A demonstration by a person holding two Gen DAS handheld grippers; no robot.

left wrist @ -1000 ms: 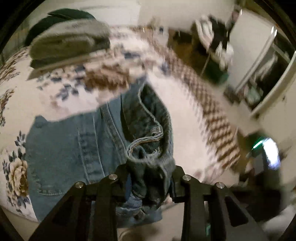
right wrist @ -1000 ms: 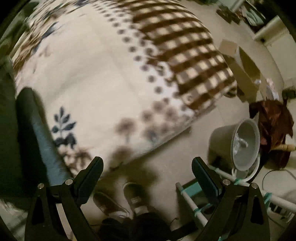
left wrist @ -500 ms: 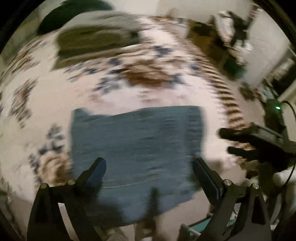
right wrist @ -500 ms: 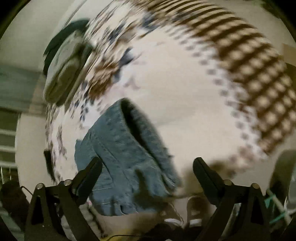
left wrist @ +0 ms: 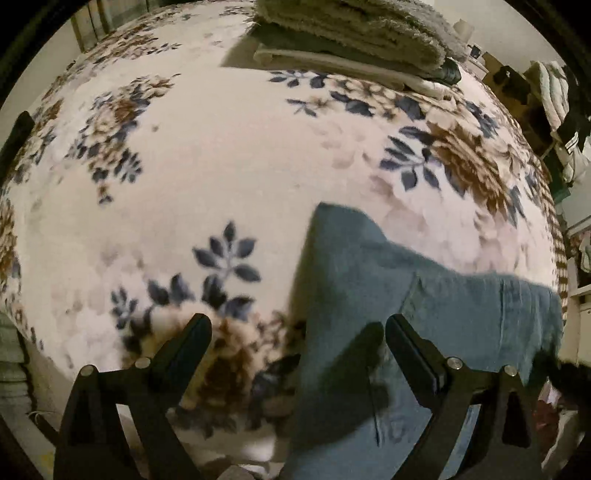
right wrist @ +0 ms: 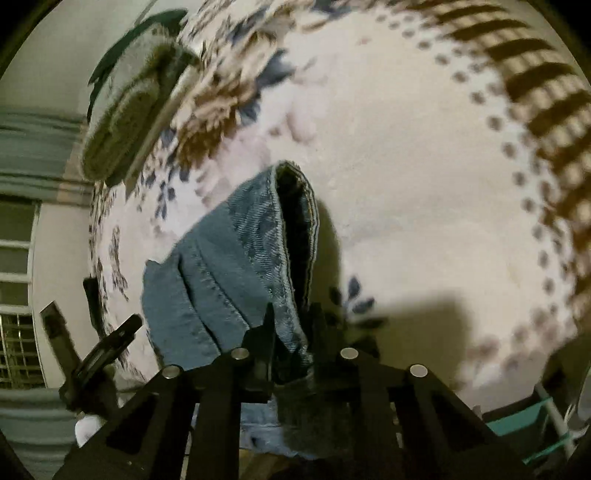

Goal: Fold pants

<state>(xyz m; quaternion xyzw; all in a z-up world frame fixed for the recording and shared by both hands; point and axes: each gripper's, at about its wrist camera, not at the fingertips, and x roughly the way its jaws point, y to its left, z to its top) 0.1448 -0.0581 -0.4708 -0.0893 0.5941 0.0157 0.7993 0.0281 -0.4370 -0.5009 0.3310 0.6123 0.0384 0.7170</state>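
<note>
Blue denim pants (left wrist: 369, 266) lie folded on the bed's floral blanket (left wrist: 221, 147), near its front edge. My left gripper (left wrist: 297, 325) points steeply down over the pants' left edge, open, with nothing gripped between its fingers. In the right wrist view the pants (right wrist: 229, 251) show a thick seamed edge running toward the camera. My right gripper (right wrist: 292, 317) has its jaws closing on that edge, and the pads pinch the denim. The cloth behind the fingers is hidden.
A stack of folded towels and clothes (left wrist: 351, 33) sits at the far side of the bed, also seen as folded towels (right wrist: 129, 118) in the right wrist view. Cluttered shelves (left wrist: 561, 92) stand to the right. The floor lies just below the bed's front edge.
My left gripper let go of the bunched denim, opened wide and swung left across the pants. My right gripper turned from the floor to the pants and closed on their edge.
</note>
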